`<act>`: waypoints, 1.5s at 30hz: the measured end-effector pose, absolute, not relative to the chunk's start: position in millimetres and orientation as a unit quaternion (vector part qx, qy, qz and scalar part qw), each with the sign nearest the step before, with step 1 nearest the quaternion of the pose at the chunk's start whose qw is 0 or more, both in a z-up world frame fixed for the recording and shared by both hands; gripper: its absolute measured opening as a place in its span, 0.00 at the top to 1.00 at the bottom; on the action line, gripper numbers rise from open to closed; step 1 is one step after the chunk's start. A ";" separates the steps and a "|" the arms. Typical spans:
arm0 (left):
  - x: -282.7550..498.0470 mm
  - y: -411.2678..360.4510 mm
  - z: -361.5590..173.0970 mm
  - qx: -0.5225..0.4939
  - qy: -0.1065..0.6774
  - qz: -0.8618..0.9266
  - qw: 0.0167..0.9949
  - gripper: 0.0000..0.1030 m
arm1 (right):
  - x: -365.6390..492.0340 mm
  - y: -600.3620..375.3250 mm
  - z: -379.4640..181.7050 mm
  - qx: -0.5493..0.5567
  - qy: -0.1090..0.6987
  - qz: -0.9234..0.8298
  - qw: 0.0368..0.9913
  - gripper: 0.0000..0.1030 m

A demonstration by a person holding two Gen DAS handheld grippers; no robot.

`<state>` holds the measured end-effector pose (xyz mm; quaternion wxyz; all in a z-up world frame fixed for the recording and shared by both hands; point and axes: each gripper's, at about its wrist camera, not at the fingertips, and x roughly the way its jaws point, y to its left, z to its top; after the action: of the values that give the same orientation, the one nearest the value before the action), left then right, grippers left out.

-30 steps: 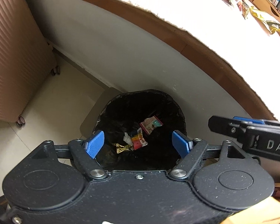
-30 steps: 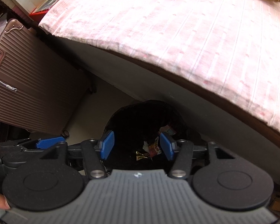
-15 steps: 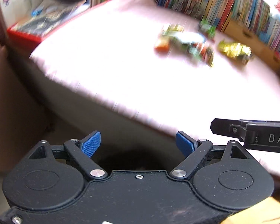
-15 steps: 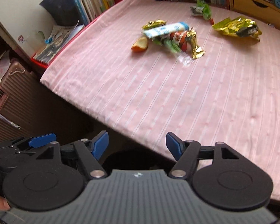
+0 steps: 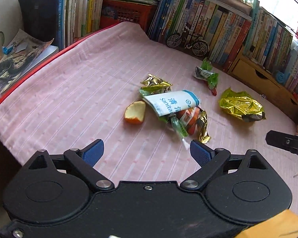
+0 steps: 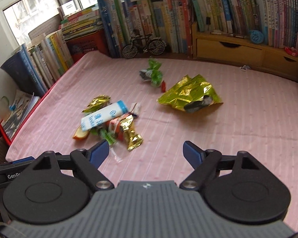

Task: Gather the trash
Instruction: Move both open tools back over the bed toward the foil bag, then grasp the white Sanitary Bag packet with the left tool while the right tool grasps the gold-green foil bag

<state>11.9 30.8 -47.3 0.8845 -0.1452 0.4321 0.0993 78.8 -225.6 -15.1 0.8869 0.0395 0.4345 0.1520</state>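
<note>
Trash lies on the pink striped cloth (image 5: 73, 99): an orange peel (image 5: 135, 112), a white and blue wrapper (image 5: 171, 102) on a heap of green, red and gold wrappers, a green wrapper (image 5: 207, 76) and a crumpled gold bag (image 5: 241, 105). My left gripper (image 5: 147, 151) hovers above the near cloth, its jaws opening with nothing between them. My right gripper (image 6: 146, 150) is likewise opening and empty, just short of the gold candy wrapper (image 6: 132, 133). The gold bag (image 6: 190, 97) and white wrapper (image 6: 104, 118) lie beyond it.
Rows of books (image 5: 228, 25) line the far side, with a small model bicycle (image 5: 187, 40) and a wooden drawer unit (image 6: 228, 49). Magazines (image 5: 15, 57) lie at the left edge. The other gripper's finger (image 5: 288, 142) juts in at the right.
Both grippers rose from over the black bin beside the table and tilted up to face the tabletop trash. Their jaws spread wider. The bin dropped out of view.
</note>
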 end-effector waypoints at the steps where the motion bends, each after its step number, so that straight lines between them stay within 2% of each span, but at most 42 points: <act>1: 21.7 28.2 -49.6 -0.144 0.433 0.100 0.884 0.10 | 88.1 -231.6 -16.8 0.040 0.433 0.147 0.889 0.14; 16: 140.9 3.7 -82.1 -0.081 0.449 0.072 0.887 0.08 | 218.1 -258.5 -76.8 0.028 0.448 0.087 0.889 0.11; 29: 186.6 -8.4 -123.0 0.002 0.525 -0.028 0.850 0.09 | 290.6 -245.6 -134.8 0.012 0.521 0.083 0.850 0.08; 32: 185.5 -16.4 -121.5 0.005 0.527 -0.041 0.849 0.19 | 292.5 -247.7 -136.9 0.015 0.525 0.096 0.845 0.20; 34: 185.3 -19.3 -118.7 -0.002 0.526 -0.047 0.849 0.33 | 291.1 -250.0 -134.3 0.021 0.522 0.104 0.846 0.28; 36: 185.5 -22.9 -116.3 -0.001 0.527 -0.048 0.849 0.42 | 288.9 -251.8 -130.0 0.024 0.520 0.115 0.846 0.42; 40: 185.5 -27.9 -108.9 0.000 0.522 -0.045 0.852 0.64 | 283.0 -253.5 -118.1 0.031 0.512 0.128 0.849 0.59; 42: 185.4 -28.2 -103.8 -0.005 0.517 -0.039 0.855 0.69 | 279.5 -256.6 -112.1 0.042 0.507 0.127 0.851 0.65; 45: 183.5 -29.9 -95.0 -0.006 0.505 -0.035 0.863 0.69 | 273.1 -263.8 -104.4 0.062 0.501 0.126 0.854 0.66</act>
<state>183.5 -29.9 -95.0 0.8627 -0.0062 0.5045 -0.0350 273.1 -263.8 -104.4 0.8541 0.0622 0.5009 0.1255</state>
